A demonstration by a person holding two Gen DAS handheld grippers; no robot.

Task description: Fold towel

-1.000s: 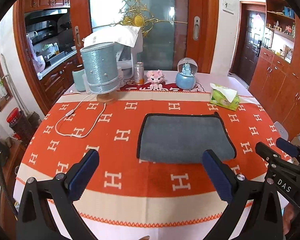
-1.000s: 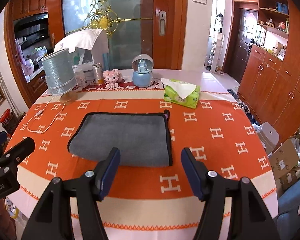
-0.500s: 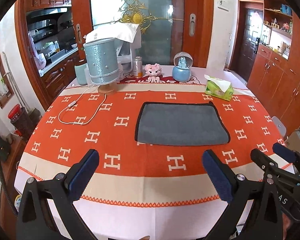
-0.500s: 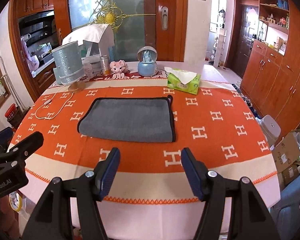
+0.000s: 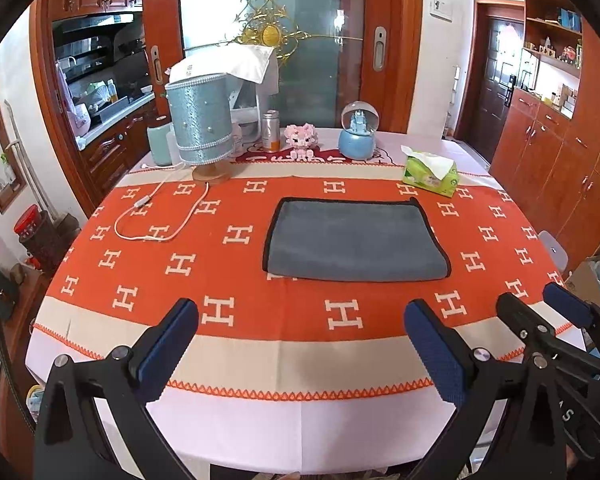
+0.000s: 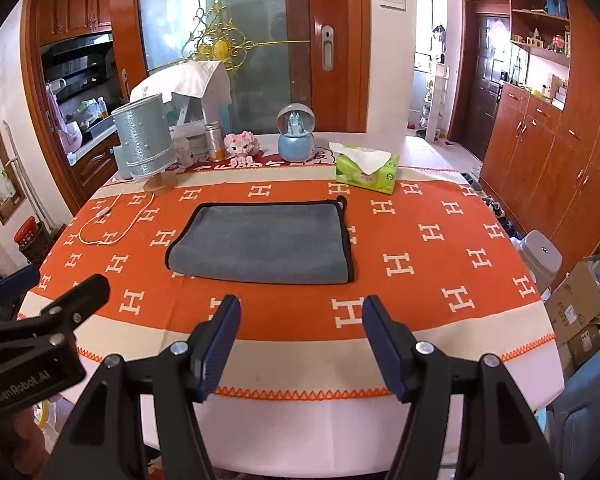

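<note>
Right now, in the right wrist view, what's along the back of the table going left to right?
Lamp with the blue shade → orange-banded can → pink plush toy → snow globe → green tissue pack. The gray towel lies nearer, in front of them.

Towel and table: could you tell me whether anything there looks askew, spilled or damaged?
Nothing stands out. The grey towel lies flat, folded, on the orange tablecloth; the tissue box and snow globe stand upright. Both grippers hang open, off the towel.
</note>
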